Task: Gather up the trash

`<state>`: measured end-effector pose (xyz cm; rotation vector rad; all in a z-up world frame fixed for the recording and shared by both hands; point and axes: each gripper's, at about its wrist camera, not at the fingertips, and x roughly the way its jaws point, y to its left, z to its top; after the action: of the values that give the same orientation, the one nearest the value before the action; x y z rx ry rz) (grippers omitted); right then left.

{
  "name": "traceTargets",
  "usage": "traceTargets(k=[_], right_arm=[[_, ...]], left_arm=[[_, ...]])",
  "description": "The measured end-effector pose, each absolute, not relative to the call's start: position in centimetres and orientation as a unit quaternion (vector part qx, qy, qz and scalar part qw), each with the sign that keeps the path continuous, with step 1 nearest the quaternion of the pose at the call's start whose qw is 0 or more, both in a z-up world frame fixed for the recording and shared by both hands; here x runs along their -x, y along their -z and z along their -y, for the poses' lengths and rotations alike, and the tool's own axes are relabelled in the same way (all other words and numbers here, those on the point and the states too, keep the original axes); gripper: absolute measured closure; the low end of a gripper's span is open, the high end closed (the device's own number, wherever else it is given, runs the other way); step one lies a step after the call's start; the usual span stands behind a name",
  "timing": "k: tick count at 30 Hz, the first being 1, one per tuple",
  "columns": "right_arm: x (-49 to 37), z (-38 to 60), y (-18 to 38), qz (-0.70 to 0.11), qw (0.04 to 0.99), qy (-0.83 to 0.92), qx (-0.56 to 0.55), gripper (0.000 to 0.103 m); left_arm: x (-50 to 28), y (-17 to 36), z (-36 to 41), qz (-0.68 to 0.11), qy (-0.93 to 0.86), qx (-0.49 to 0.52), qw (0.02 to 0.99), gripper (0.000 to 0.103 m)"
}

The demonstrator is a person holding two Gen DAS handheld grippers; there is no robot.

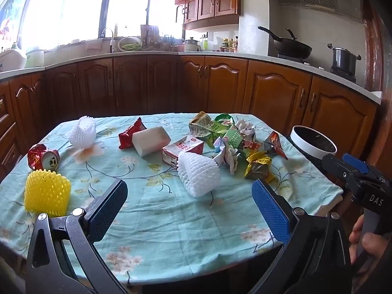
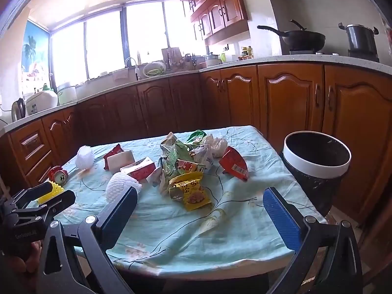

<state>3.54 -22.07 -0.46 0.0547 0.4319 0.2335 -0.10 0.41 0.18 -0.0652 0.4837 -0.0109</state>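
Trash lies on a table with a floral teal cloth [image 1: 152, 210]. My left gripper [image 1: 189, 196] is open and empty above the near edge. Ahead of it lie a white foam net [image 1: 197, 177], a yellow foam net [image 1: 46, 192], a crushed red can [image 1: 42, 158], a white block [image 1: 151, 140], a red carton [image 1: 182, 150] and a heap of wrappers [image 1: 232, 137]. My right gripper [image 2: 199, 205] is open and empty, short of a yellow wrapper [image 2: 191, 191] and a red wrapper [image 2: 234, 163]. A bin with a white rim [image 2: 316, 164] stands past the table's right edge.
Brown kitchen cabinets [image 1: 220, 85] run behind the table, with a sink, a wok [image 1: 291, 45] and a pot [image 1: 344, 60] on the counter. A second white foam net [image 1: 83, 131] sits at the far left. The right gripper's body [image 1: 360, 183] shows at the right.
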Motion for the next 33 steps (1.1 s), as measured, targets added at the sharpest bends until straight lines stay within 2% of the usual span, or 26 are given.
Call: traceTargets(k=[33], right_arm=[[-3.5, 23.6, 0.2, -0.211, 0.971, -0.099, -0.046, 0.000]], left_arm=[[-0.5, -0.2, 0.7, -0.242, 0.011, 0.027, 0.970, 0.000]])
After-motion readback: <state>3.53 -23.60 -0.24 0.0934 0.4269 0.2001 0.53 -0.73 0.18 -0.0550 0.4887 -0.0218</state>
